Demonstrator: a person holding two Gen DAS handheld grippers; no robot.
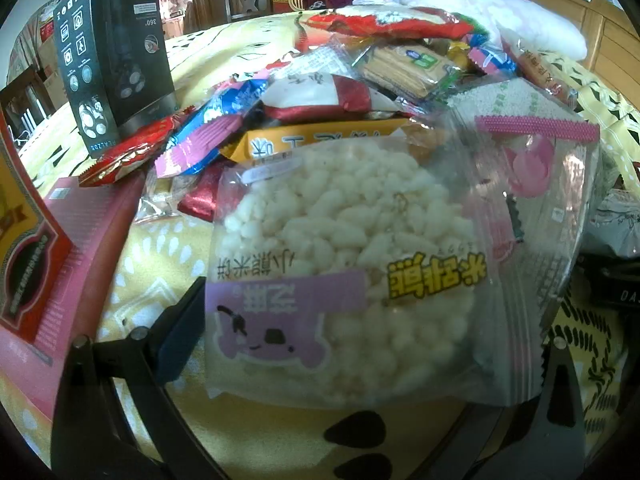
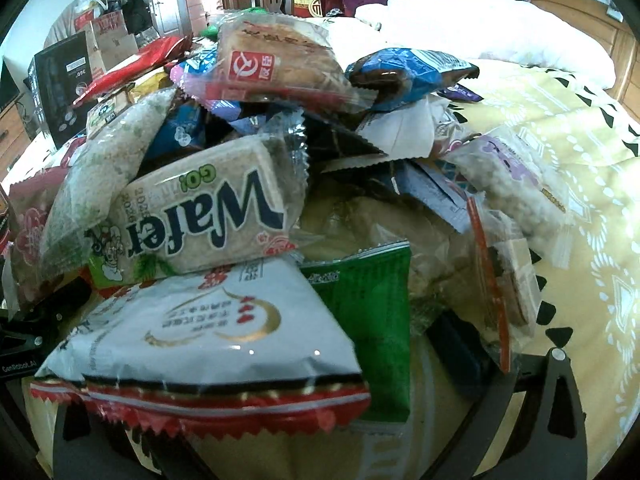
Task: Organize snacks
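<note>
A heap of wrapped snacks lies on a yellow patterned bedspread (image 1: 168,240). In the left wrist view a clear packet of white puffed rice cakes (image 1: 344,264) with a purple bear label sits between my left gripper's (image 1: 360,344) fingers; the left finger (image 1: 180,328) stands beside its edge, the right one is hidden behind the packet. In the right wrist view a white and red snack bag (image 2: 208,332) and a green packet (image 2: 368,320) lie across my right gripper (image 2: 304,364); one finger (image 2: 460,348) shows under the packets. A Wafer packet (image 2: 208,216) rests just above them.
A black shaver box (image 1: 116,60) stands at the left, with a pink box (image 1: 76,248) in front of it. White pillows (image 2: 480,28) and a wooden headboard (image 2: 600,32) are at the back right. The bedspread (image 2: 580,240) stretches to the right of the heap.
</note>
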